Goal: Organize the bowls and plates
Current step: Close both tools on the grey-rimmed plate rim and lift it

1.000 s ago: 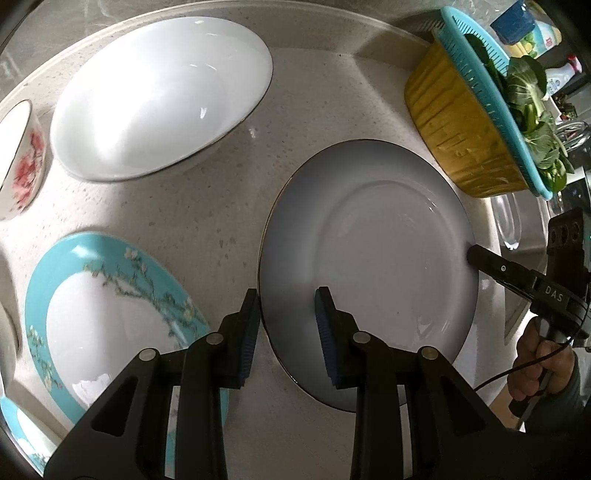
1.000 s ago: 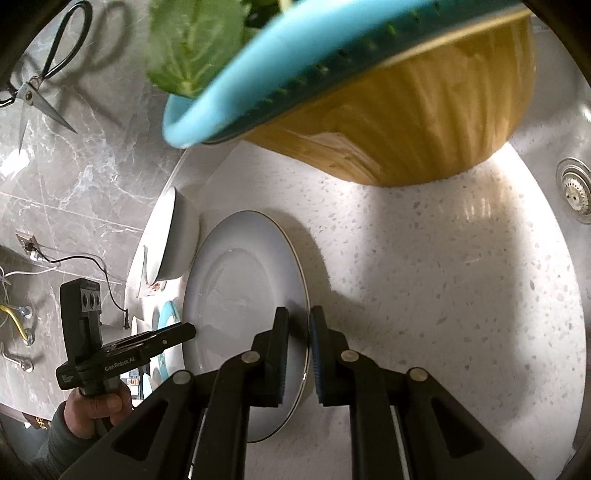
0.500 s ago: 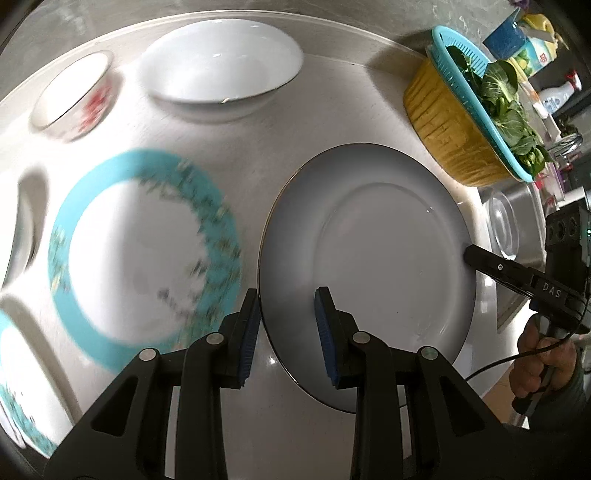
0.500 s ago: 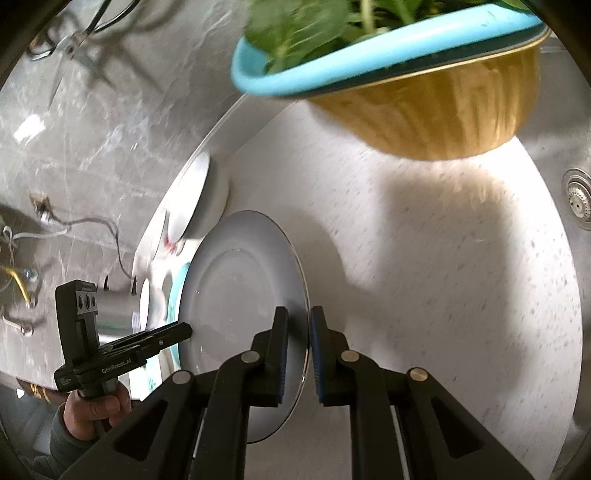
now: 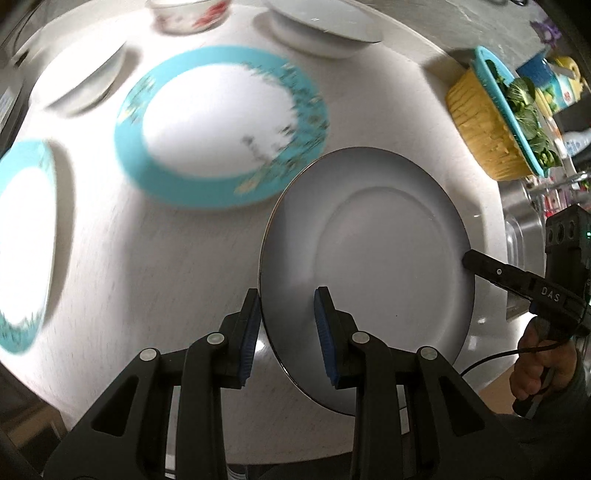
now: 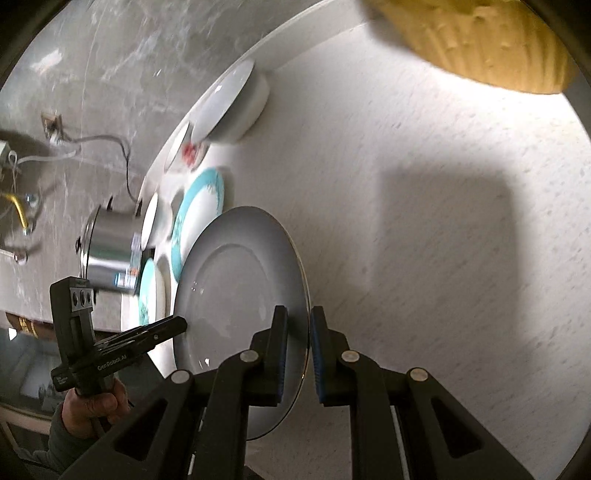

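A plain white plate with a thin dark rim is held in the air over the counter by both grippers. My left gripper is shut on its near-left rim. My right gripper is shut on the opposite rim, and the plate shows in the right wrist view. Below lie a teal-rimmed floral plate, a second teal plate, a white bowl, a red-flowered bowl and a shallow white dish.
A yellow bowl holding a blue colander of greens stands at the counter's right, by the sink. A steel pot stands at the far left end in the right wrist view. The white speckled counter stretches beneath.
Both grippers have lifted the white plate higher and carried it toward the teal plates; the counter and dishes have dropped away and shifted in view. The grips have not changed.
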`<state>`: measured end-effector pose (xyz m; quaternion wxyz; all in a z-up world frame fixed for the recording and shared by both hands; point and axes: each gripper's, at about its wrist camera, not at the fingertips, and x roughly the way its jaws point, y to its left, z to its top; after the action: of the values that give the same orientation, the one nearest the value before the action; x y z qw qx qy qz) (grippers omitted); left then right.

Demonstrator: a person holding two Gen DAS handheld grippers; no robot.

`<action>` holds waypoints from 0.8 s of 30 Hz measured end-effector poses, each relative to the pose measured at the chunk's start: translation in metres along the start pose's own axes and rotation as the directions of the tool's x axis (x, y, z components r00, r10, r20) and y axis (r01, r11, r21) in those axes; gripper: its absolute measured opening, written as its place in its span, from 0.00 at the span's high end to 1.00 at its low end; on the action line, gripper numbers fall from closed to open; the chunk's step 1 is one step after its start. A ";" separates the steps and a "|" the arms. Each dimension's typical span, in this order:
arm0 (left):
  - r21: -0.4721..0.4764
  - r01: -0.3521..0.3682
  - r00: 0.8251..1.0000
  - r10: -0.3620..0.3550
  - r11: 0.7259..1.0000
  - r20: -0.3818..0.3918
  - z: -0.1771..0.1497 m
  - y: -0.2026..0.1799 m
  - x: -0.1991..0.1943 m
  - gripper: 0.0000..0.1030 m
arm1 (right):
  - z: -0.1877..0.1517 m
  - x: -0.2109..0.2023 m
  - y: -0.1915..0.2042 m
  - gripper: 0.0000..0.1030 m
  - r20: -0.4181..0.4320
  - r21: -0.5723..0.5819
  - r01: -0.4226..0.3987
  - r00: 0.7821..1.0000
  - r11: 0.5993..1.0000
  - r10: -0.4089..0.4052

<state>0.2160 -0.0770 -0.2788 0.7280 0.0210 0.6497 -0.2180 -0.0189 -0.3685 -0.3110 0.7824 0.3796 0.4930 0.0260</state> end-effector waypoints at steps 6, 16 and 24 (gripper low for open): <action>-0.043 -0.013 1.000 0.013 0.999 -0.004 -0.023 0.016 0.012 0.74 | -0.013 0.017 0.003 0.86 -0.054 -0.037 0.005 0.998 0.999 -0.007; -0.039 -0.004 1.000 0.004 0.999 -0.002 -0.035 0.036 0.029 0.74 | -0.019 0.035 0.014 0.84 -0.069 -0.097 0.045 0.996 0.994 -0.052; -0.073 0.045 0.999 -0.046 0.996 -0.011 -0.033 0.039 0.027 0.72 | -0.021 0.034 0.019 0.82 -0.070 -0.171 0.079 0.993 0.982 -0.092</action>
<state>0.2004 -0.0394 -0.3197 0.7190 -0.0189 0.6622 -0.2104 -0.0114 -0.3291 -0.3295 0.7923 0.2897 0.5348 0.0485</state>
